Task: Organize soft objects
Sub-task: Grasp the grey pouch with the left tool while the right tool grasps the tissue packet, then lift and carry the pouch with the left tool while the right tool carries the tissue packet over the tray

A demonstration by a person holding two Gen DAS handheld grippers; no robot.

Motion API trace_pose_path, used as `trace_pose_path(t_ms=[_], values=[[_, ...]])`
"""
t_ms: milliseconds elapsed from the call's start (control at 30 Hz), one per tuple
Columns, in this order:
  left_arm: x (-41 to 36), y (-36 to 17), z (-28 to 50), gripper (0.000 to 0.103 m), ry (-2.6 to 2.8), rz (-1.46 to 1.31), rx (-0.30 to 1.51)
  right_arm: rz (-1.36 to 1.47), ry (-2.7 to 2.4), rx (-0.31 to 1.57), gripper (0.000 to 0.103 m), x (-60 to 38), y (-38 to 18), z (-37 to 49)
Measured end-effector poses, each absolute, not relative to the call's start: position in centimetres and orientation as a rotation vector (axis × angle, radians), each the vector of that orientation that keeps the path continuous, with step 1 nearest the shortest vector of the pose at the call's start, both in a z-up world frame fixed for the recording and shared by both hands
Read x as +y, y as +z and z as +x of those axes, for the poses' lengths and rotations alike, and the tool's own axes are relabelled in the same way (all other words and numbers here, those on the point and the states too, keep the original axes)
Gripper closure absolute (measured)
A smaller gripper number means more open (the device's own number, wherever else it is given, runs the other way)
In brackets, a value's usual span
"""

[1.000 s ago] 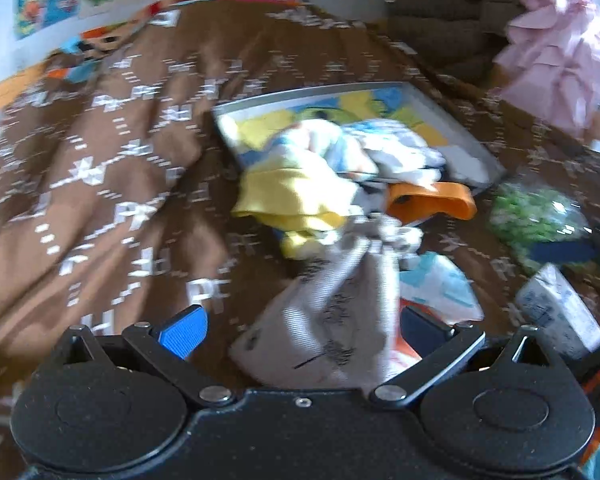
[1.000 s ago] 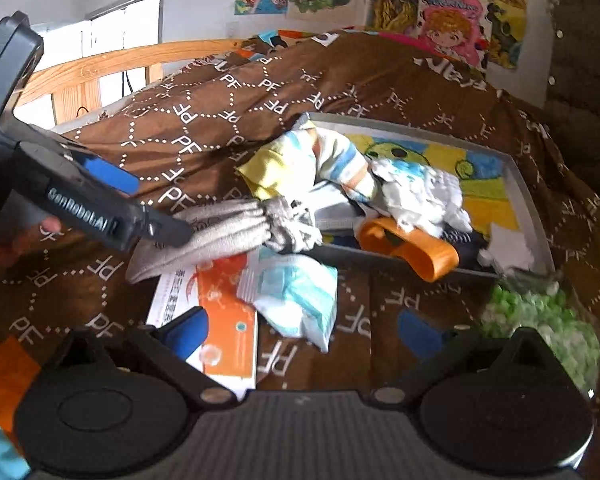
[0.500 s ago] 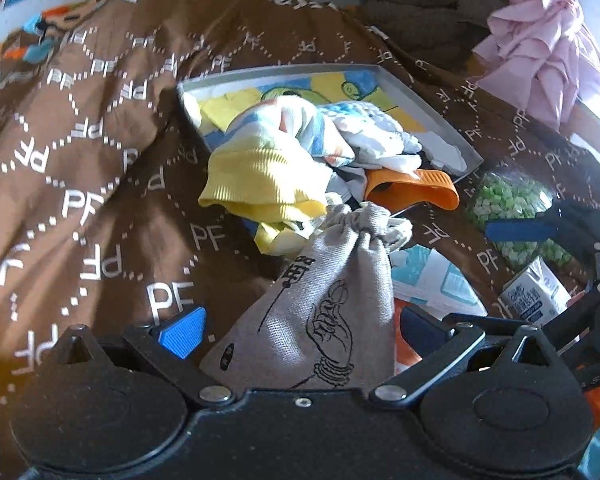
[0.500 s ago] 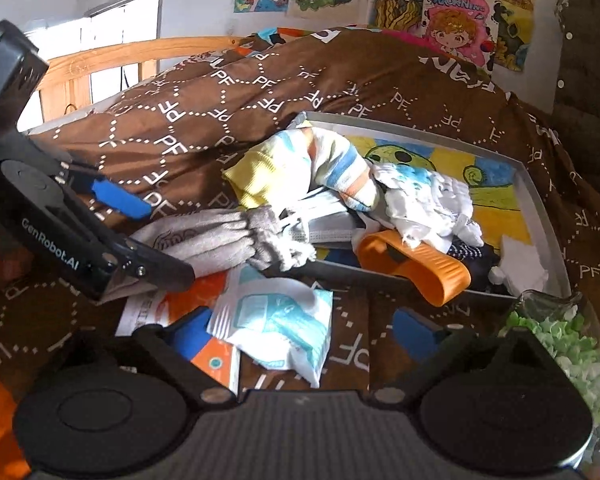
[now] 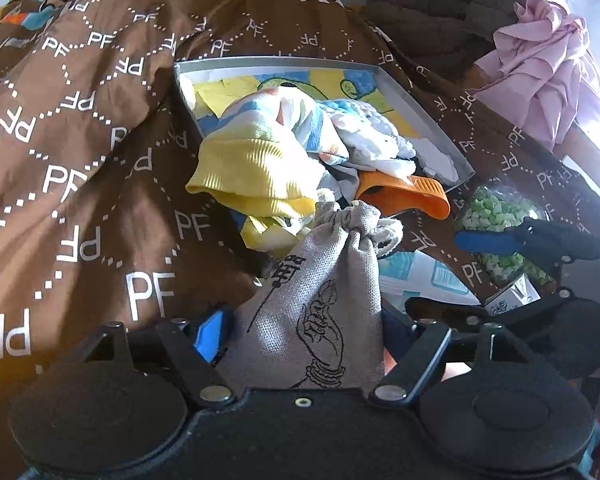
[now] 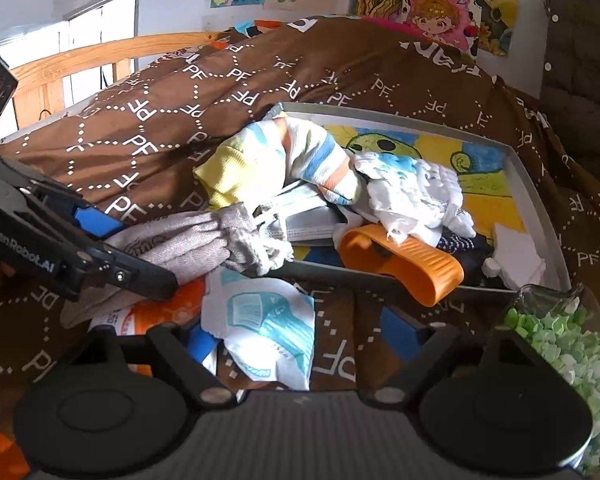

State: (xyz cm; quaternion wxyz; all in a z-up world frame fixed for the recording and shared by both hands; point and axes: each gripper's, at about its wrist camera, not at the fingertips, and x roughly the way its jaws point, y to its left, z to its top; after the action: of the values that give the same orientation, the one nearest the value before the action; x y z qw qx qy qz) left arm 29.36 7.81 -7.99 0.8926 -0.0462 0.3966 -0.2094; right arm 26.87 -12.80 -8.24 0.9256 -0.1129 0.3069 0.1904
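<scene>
My left gripper (image 5: 304, 332) is shut on a grey drawstring pouch (image 5: 320, 300) with a black hand drawing, held over the brown bed cover with its neck just short of the tray's near corner. The pouch (image 6: 180, 240) and left gripper (image 6: 112, 252) also show in the right wrist view. A grey tray (image 5: 416, 96) holds a yellow and striped sock (image 5: 256, 164), a white fluffy cloth (image 5: 372, 136) and an orange clip (image 5: 404, 196). My right gripper (image 6: 300, 340) is open, low over a white and teal packet (image 6: 268, 328). It also shows in the left wrist view (image 5: 512, 240).
A clear bag of green bits (image 6: 556, 340) lies right of the packet. An orange and white leaflet (image 6: 160, 312) lies under the pouch. A pink garment (image 5: 540, 68) hangs at the far right. A wooden bed rail (image 6: 80, 60) runs along the far left.
My left gripper has carried the pouch closer to the tray's near corner. My right gripper has moved forward over the teal packet.
</scene>
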Motion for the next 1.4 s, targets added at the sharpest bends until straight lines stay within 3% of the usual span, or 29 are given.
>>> trace_pose_path(t_ms=[467, 667, 1000, 1233, 1300, 1400], values=[[6.3, -7.0, 28.6, 0.051, -0.425, -0.042, 0.807, -0.208, 0.385, 0.689, 0.030, -12.8, -9.1, 28.0], [6.4, -6.8, 28.3, 0.053, -0.414, -0.050, 0.797, -0.192, 0.368, 0.708, 0.045, -13.2, -9.8, 28.5], [6.5, -7.0, 28.3, 0.053, -0.406, -0.066, 0.797, -0.211, 0.390, 0.683, 0.048, -12.5, -9.8, 28.6], [6.6, -6.9, 28.3, 0.054, -0.406, -0.082, 0.798, -0.176, 0.397, 0.688, 0.057, -12.8, -9.8, 28.7], [6.7, -6.8, 28.3, 0.056, -0.408, -0.096, 0.798, -0.177, 0.392, 0.691, 0.067, -12.8, -9.9, 28.7], [6.7, -6.8, 28.1, 0.057, -0.403, -0.106, 0.800, -0.185, 0.381, 0.682, 0.069, -12.8, -9.7, 28.5]])
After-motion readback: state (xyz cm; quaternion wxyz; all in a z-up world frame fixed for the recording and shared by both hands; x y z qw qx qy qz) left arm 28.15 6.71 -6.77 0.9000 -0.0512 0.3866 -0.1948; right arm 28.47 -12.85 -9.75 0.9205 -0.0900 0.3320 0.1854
